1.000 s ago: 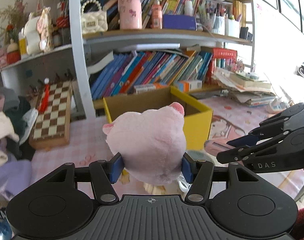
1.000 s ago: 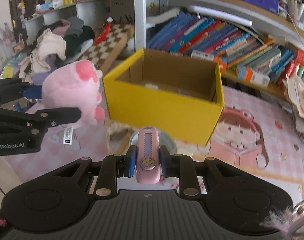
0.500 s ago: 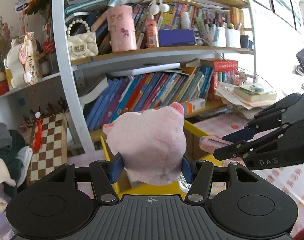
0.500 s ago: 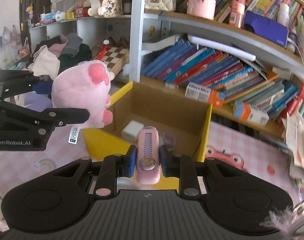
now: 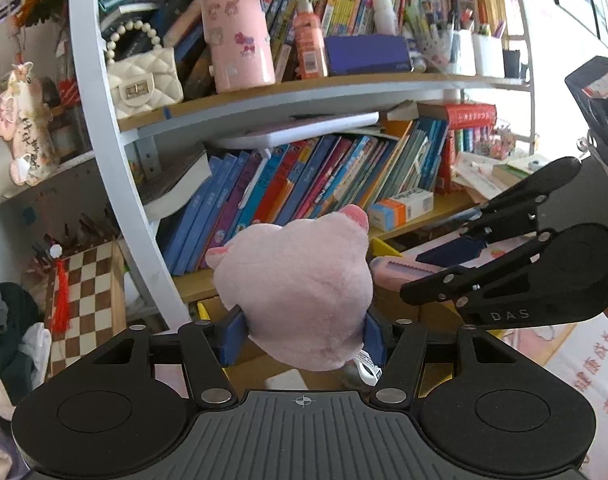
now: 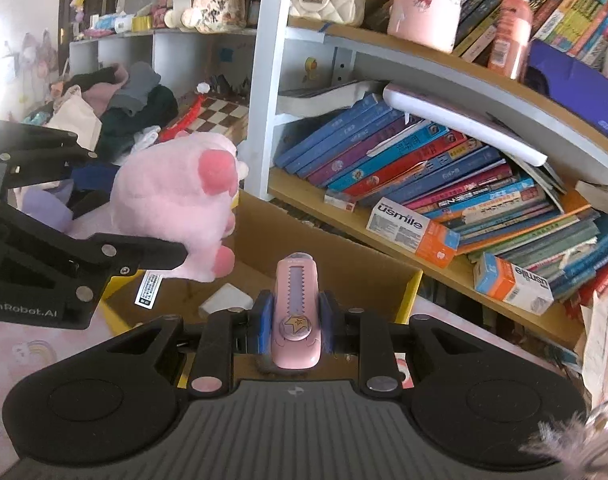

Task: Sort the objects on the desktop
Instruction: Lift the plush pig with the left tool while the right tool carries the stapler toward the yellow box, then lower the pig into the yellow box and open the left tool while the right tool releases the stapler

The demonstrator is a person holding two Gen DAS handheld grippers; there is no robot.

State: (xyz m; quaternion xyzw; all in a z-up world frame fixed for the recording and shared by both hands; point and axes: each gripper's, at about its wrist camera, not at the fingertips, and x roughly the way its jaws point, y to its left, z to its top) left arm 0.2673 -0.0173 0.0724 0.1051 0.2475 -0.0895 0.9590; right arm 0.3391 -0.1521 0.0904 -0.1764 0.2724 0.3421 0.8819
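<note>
1 plush pig (image 5: 300,292): left jaws pinching | 1 pink utility knife (image 6: 296,312), probably: right jaws pinching

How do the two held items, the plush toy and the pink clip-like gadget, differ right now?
The pink plush toy is soft, round and bulky, spreading the left gripper wide; the pink gadget is hard, slim and flat, pinched narrowly in the right gripper. Both are pink, held above the yellow box.

A: The plush pig (image 6: 176,208) is pale pink with darker pink feet; the slim case (image 6: 296,312) is pink too, with a gold star on a lilac disc.

B: The box (image 6: 407,296) is yellow outside, brown cardboard inside. Behind it, a brown-and-white chessboard (image 5: 88,300) with a red tassel.
</note>
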